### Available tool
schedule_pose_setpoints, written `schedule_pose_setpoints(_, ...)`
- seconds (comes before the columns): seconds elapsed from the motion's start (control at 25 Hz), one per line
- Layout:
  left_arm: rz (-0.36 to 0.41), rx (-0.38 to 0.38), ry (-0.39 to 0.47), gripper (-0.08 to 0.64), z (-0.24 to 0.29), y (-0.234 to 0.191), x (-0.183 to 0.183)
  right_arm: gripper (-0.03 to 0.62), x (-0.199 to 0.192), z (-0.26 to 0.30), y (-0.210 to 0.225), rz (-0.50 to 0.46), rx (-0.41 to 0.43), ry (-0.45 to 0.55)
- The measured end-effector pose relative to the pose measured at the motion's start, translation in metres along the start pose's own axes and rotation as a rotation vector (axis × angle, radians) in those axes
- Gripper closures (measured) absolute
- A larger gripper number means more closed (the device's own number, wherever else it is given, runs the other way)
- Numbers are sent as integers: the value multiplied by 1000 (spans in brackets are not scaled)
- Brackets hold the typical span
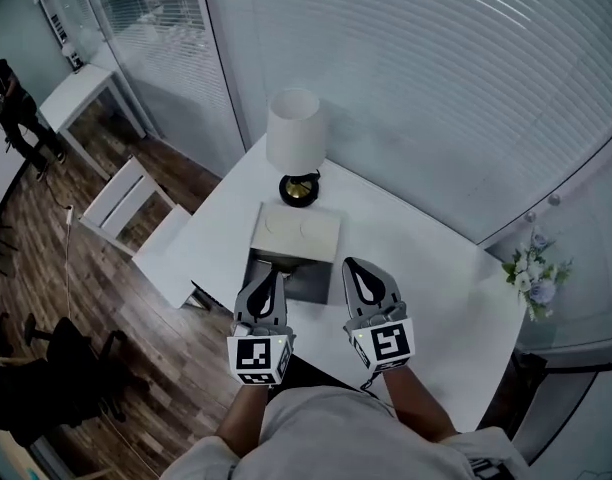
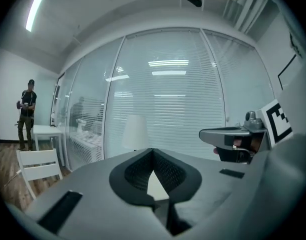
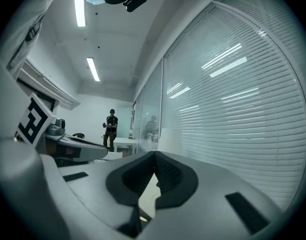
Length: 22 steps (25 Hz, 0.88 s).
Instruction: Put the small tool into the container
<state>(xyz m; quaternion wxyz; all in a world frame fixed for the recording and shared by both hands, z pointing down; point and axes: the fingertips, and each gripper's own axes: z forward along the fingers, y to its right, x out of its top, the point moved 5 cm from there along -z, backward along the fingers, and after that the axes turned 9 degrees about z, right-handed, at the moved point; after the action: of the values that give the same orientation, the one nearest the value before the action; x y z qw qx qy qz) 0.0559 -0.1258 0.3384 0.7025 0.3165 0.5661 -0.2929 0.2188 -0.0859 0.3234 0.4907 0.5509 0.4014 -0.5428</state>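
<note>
a: shirt front (image 1: pixel 326 428), grey, nearest the lens. next out: left gripper (image 1: pixel 270 274) and right gripper (image 1: pixel 358 268), side by side, one marker cube each. condition?

b: both clenched, tips meeting. nothing sits between the jaws in either gripper view.

a: entry for the small tool?

b: not located. no view shows it, neither in the jaws nor on the bare parts of the white table (image 1: pixel 436 298). it may be hidden under the grippers or out of frame.

a: beige container (image 1: pixel 296 230)?

b: just ahead of the left gripper's tips, ahead and to the inner side of the right gripper. its dark open compartment (image 1: pixel 311 280) lies partly under the left gripper. table lamp (image 1: pixel 293 133) stands close beyond it, and whether the two touch i cannot tell. flowers (image 1: pixel 531 268) are well off to the right gripper's outer side.

a: hazards, as judged?

b: three.
- no tool is in hand and both jaws are closed. one gripper must open before any pick, and searching with closed jaws could knock the tool out of reach.
- the lamp is tall and stands just past the container, so an overshoot past the compartment could tip it.
- the container looks close to the table's near edge. a downward bump from the left gripper could push it off.
</note>
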Motion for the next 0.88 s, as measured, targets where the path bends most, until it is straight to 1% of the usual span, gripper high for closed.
schedule_pose_setpoints(0.08,4,11,20,538,0,0,9,568,7,-3,2,-3,4,21)
schedule_pose_setpoints(0.24,-25,-4,45,538,0,2,26,568,21,-4,2,-21,18,47)
schedule_pose_setpoints(0.36,0,6,74,538,3,2,36,568,25,-2,1,-28,24,61)
schedule_pose_setpoints(0.44,11,15,71,538,4,0,35,568,23,1,-2,-23,31,57)
schedule_pose_setpoints(0.56,-4,9,52,538,4,6,27,568,19,-1,-3,-28,42,42)
schedule_pose_setpoints(0.72,-9,-10,45,538,5,13,23,568,16,-5,3,-15,28,36)
schedule_pose_setpoints(0.88,-8,-4,50,538,4,10,26,568,21,-6,3,-16,21,46)
